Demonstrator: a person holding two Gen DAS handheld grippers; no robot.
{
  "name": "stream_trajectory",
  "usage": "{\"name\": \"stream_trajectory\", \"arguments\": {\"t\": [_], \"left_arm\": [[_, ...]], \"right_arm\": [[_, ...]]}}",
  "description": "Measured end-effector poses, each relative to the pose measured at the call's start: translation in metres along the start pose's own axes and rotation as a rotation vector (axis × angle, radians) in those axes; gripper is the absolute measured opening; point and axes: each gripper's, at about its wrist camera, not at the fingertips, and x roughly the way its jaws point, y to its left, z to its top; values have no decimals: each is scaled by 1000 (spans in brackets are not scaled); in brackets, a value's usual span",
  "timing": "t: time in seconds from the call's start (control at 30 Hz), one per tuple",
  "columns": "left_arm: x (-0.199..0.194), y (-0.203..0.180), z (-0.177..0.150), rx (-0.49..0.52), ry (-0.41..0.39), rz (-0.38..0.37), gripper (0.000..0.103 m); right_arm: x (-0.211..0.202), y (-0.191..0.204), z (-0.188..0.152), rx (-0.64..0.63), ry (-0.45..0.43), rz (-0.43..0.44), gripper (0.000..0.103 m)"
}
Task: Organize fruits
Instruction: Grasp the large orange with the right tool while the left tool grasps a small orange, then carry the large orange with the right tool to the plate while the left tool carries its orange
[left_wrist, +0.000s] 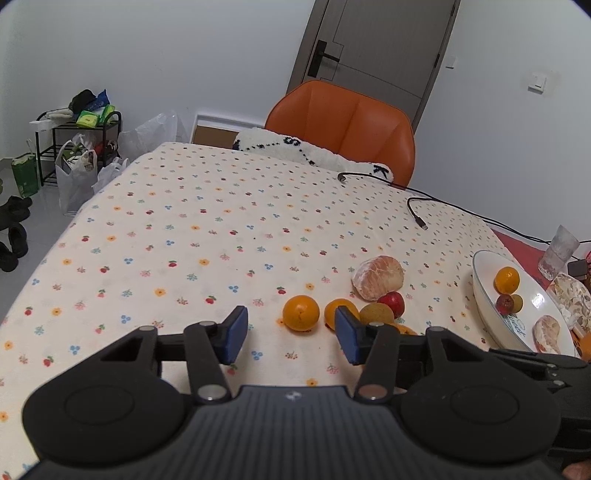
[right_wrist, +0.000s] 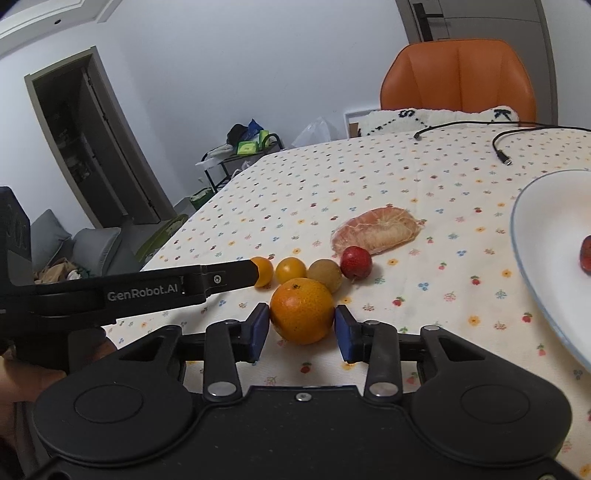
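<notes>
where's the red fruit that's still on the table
In the right wrist view the red fruit sits on the tablecloth between the brown fruit and the peeled pomelo.

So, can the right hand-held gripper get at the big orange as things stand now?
Probably yes. The right hand-held gripper is open, with the big orange already between its pads. Nothing lies in front; the smaller fruits sit behind it.

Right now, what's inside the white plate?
In the left wrist view the white plate holds an orange, a small red fruit, a greenish one behind it, and a peeled pomelo piece. Its near end is hidden.
</notes>
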Motion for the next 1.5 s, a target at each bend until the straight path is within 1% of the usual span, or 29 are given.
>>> {"name": "stream_trajectory", "arguments": {"t": [0.37, 0.4, 0.47, 0.5, 0.53, 0.63, 0.73, 0.77, 0.83, 0.9, 0.97, 1.03, 1.2, 1.33, 1.4, 1.47, 1.5], "left_arm": [[16, -6, 0, 15, -3, 1, 45], [16, -6, 0, 14, -14, -2, 43], [16, -6, 1, 16, -23, -1, 32], [16, -6, 2, 14, -20, -3, 24], [16, -6, 3, 14, -15, -4, 21], [13, -8, 1, 22, -13, 0, 21], [10, -10, -3, 32, -15, 5, 21], [9, -10, -4, 36, -15, 7, 21], [8, -10, -5, 37, -13, 8, 21], [7, -10, -6, 35, -10, 6, 21], [6, -8, -6, 34, -5, 1, 21], [5, -7, -7, 31, -1, 4, 21], [5, -7, -6, 30, 2, 7, 22], [9, -9, -7, 30, 9, 2, 22], [12, -9, -8, 30, 17, 7, 22], [14, -9, -8, 34, 8, 9, 22], [14, -9, -8, 36, 6, 9, 22]], "right_arm": [[-20, -13, 4, 24, -38, -39, 35], [-22, -15, 4, 26, -43, -43, 34], [-25, -20, 4, 38, -53, -45, 31], [-27, -22, 4, 44, -57, -43, 29], [-29, -23, 4, 48, -60, -42, 27], [-34, -25, 3, 52, -70, -42, 22], [-36, -27, 2, 60, -73, -37, 22], [-36, -27, 1, 61, -74, -36, 22], [-34, -27, 1, 65, -71, -31, 30], [-31, -24, 0, 55, -67, -26, 31], [-27, -19, 0, 30, -72, -42, 33], [-24, -16, 0, 17, -72, -60, 38], [-22, -19, 1, 25, -67, -71, 39], [-19, -22, -1, 37, -52, -87, 43], [-16, -25, -4, 46, -36, -84, 43], [-13, -26, -7, 49, -24, -77, 43], [-13, -25, -7, 43, -30, -80, 40]]}}
